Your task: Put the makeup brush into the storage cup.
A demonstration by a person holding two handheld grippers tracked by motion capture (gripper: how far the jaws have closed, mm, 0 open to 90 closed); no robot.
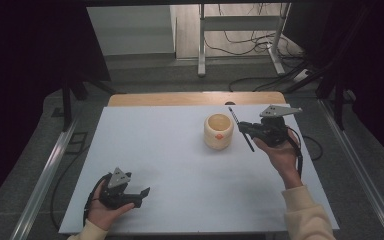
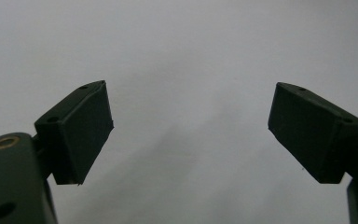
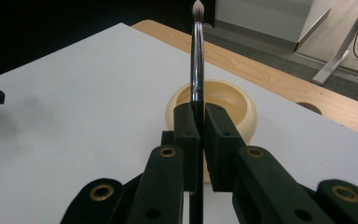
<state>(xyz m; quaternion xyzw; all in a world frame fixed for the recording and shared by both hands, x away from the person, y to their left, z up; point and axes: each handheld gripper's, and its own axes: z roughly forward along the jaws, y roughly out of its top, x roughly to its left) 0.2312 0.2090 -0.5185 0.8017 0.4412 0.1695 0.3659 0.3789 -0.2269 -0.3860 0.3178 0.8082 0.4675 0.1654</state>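
Right now the right claw point(image 1: 246, 131) is clenched on a thin brush point(image 1: 241, 128), its long stick running from 11 to 5 o'clock. Just beside it, at 9 o'clock, sits the cream bowl point(image 1: 218, 131). Far off, the left claw point(image 1: 141, 192) is released.

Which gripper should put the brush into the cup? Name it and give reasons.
Right. The right gripper is shut on the brush beside the cup; the left gripper is open, far off.
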